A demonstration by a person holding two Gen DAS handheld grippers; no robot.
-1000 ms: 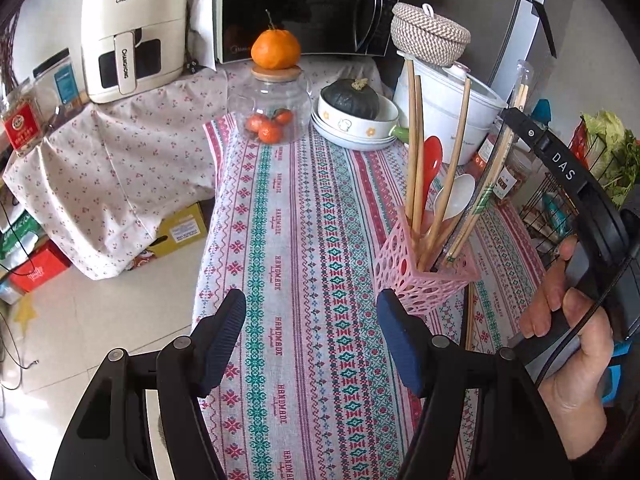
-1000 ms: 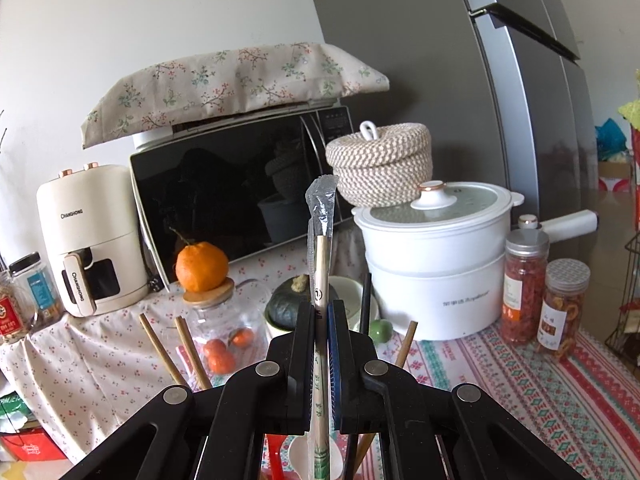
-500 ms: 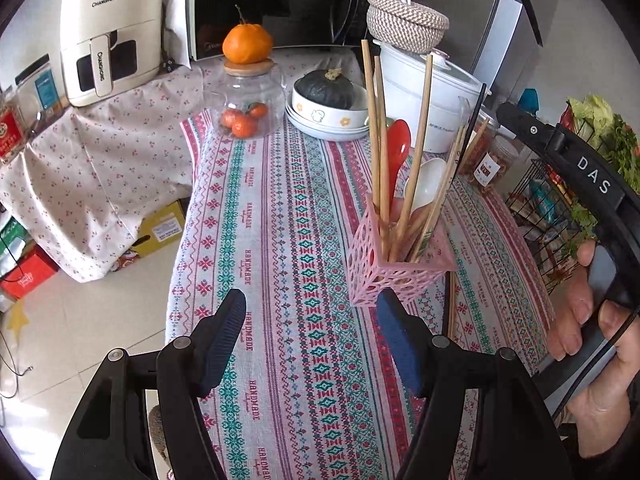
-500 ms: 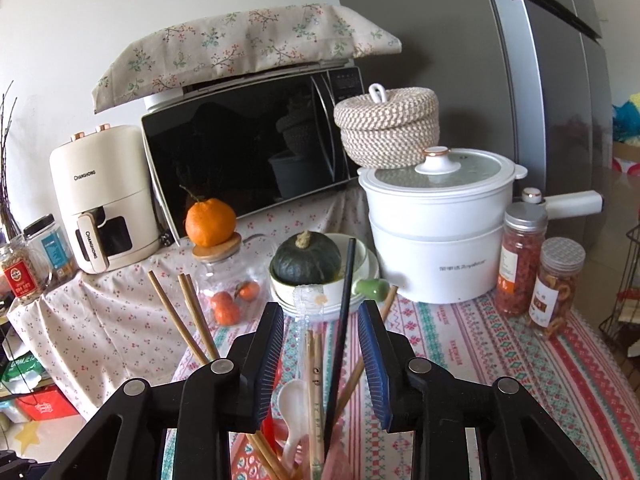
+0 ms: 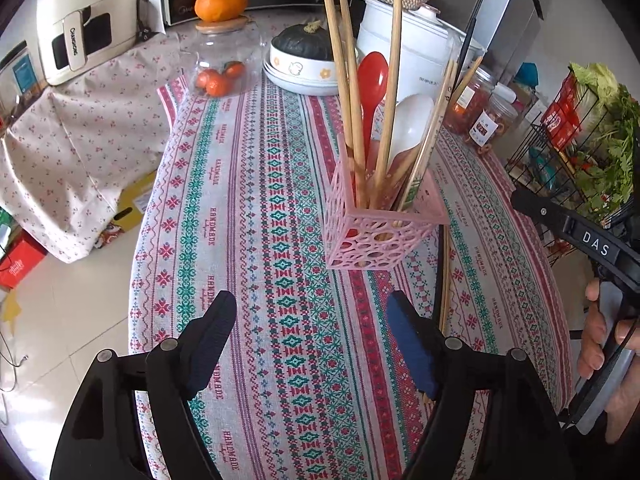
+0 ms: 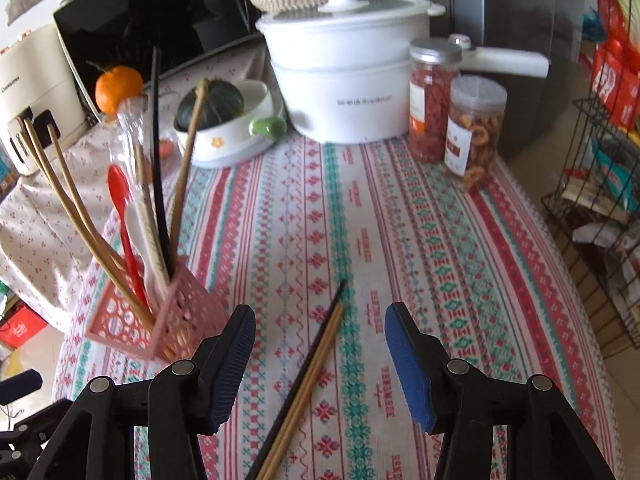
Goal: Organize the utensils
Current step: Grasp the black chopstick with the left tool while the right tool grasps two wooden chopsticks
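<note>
A pink lattice utensil holder (image 5: 380,236) (image 6: 160,320) stands on the striped tablecloth. It holds wooden chopsticks (image 5: 344,80), a red spoon (image 5: 370,84), a white spoon (image 5: 408,124), a black chopstick (image 6: 158,168) and a plastic-wrapped pair (image 5: 430,136). Loose chopsticks, wooden and one black (image 6: 308,388), lie on the cloth right of the holder, also in the left wrist view (image 5: 443,280). My left gripper (image 5: 316,344) is open and empty, in front of the holder. My right gripper (image 6: 320,360) is open and empty above the loose chopsticks.
At the back stand a white pot (image 6: 344,92), a bowl with a dark squash (image 6: 224,120), a glass jar with an orange on its lid (image 5: 222,52), two snack jars (image 6: 452,112), a microwave and an air fryer (image 5: 84,20). A wire rack (image 6: 600,216) stands right of the table.
My right gripper has let go of the wrapped chopsticks into the holder, opened wide and swung down over the loose chopsticks. My left gripper has moved closer to the holder.
</note>
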